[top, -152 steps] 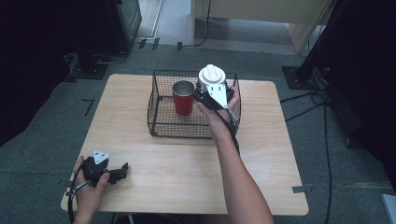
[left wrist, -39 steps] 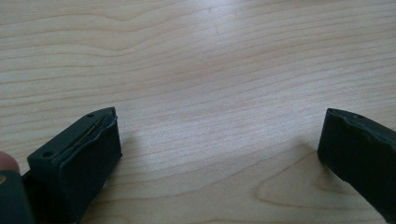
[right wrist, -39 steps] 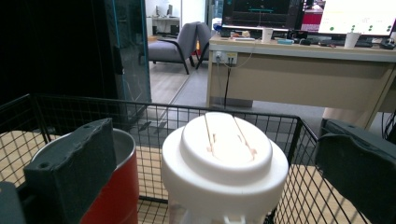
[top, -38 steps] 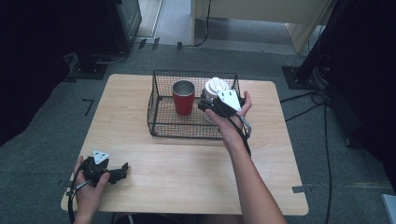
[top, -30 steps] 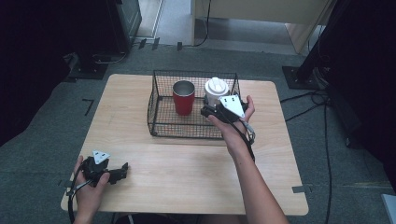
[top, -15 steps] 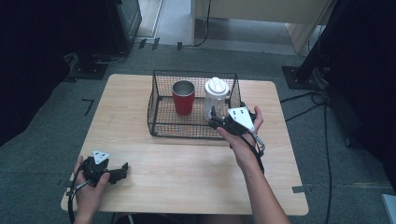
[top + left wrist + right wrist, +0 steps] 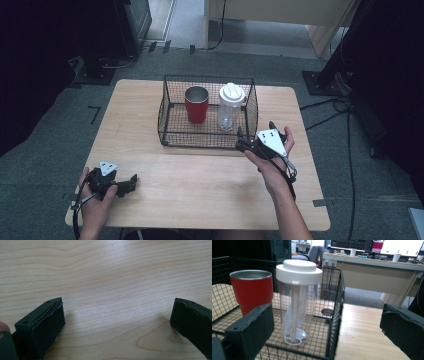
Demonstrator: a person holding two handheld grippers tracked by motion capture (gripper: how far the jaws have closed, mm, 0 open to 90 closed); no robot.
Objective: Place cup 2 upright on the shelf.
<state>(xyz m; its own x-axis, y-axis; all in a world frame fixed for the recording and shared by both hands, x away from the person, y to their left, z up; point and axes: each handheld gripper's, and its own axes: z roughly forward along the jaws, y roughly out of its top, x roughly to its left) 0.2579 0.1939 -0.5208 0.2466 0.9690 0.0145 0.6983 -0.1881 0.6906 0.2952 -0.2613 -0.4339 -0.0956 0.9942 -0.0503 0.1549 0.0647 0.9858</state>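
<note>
Now the right tool [image 7: 248,141] hangs wide open and empty just outside the basket [image 7: 172,131], facing the bottle [image 7: 230,106]; the left tool [image 7: 128,184], also wide, rests on the counter [image 7: 200,175].

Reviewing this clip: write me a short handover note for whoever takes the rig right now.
Right gripper: open, holding nothing, at the basket's near right corner, outside the wire.
Left gripper: open, holding nothing, resting on the table near its front left corner.
Things: the clear bottle with a white lid stands upright in the basket, right of the red cup, also upright inside.
Done: bottle and cup are both in the basket.
Left: nothing else on the table seems to need packing; probably just bring the right gripper back to rest.
</note>
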